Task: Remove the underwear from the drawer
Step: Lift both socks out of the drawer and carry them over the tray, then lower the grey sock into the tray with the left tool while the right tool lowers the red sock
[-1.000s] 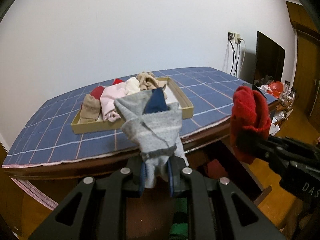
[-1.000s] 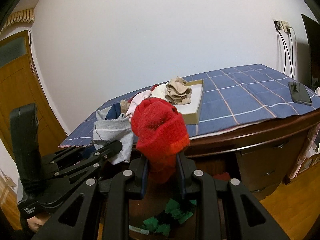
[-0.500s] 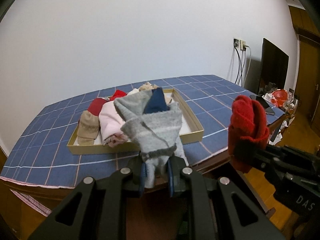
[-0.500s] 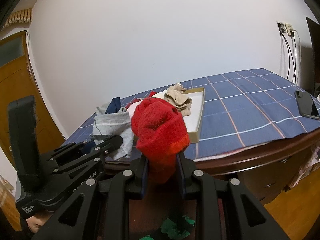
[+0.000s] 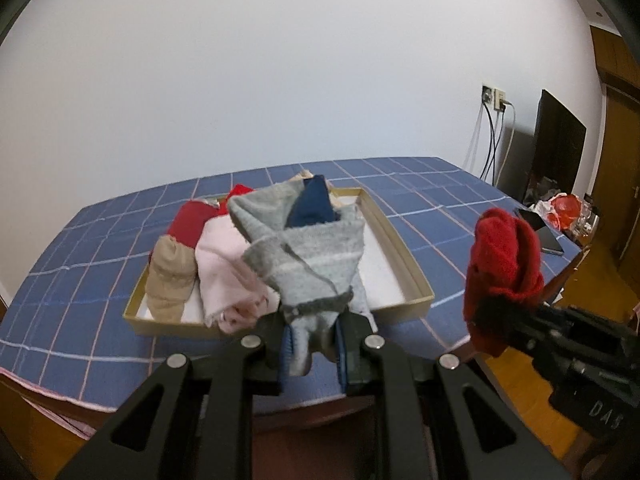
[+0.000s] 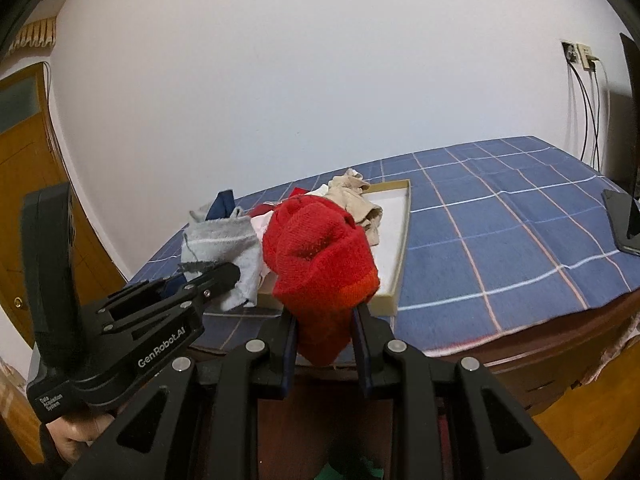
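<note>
The left gripper is clamped on the lower end of a grey garment with a navy piece tucked in its top fold; the cloth stands up from the jaws and droops a little below them. The right gripper is closed around a red knitted piece, bunched above the jaws with a short tail hanging under. Both bundles ride in the air at the near edge of the table, above its blue checked cloth. Just beyond lies a shallow cardboard tray already carrying a beige piece, a pink one and another red one on its left side, while the right side shows bare white floor. The step in hand looks like carrying both items to the tray. To do it well, move each bundle over the bare right part, lower until cloth touches the floor, then open the jaws, so nothing catches the rim or drags the stacked pieces. A phone lies far right, well apart.
</note>
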Tool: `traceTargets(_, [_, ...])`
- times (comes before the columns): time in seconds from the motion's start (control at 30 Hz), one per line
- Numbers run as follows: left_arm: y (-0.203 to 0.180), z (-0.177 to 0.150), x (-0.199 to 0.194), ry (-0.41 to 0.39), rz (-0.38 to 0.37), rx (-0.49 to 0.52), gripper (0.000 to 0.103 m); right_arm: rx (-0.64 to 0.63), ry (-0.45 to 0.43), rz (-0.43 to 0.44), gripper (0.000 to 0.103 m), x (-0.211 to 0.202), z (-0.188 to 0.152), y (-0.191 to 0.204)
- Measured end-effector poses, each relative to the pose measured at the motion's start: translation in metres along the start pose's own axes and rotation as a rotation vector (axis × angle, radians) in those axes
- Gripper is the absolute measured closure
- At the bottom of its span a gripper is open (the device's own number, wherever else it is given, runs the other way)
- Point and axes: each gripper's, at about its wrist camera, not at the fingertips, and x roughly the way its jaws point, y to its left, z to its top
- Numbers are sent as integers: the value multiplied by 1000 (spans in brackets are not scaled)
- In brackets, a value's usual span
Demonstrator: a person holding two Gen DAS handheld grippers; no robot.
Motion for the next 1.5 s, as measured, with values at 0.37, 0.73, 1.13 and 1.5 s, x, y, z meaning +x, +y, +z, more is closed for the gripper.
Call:
traceTargets(0.37, [-2, 8, 15, 3, -7, 3, 88, 3, -1, 13, 76, 9, 9, 1])
traceTargets(0.73, [-5, 13, 26, 21, -17, 4, 88, 19, 9, 11, 76, 19, 15, -6])
traceTargets(1.13, [-11, 23, 39, 39, -28, 3, 88, 36, 14, 7, 76, 22, 25, -13])
traceTargets(1.5, [-16, 28, 51, 68, -33, 4, 88, 52, 22, 5, 76, 30, 37, -16])
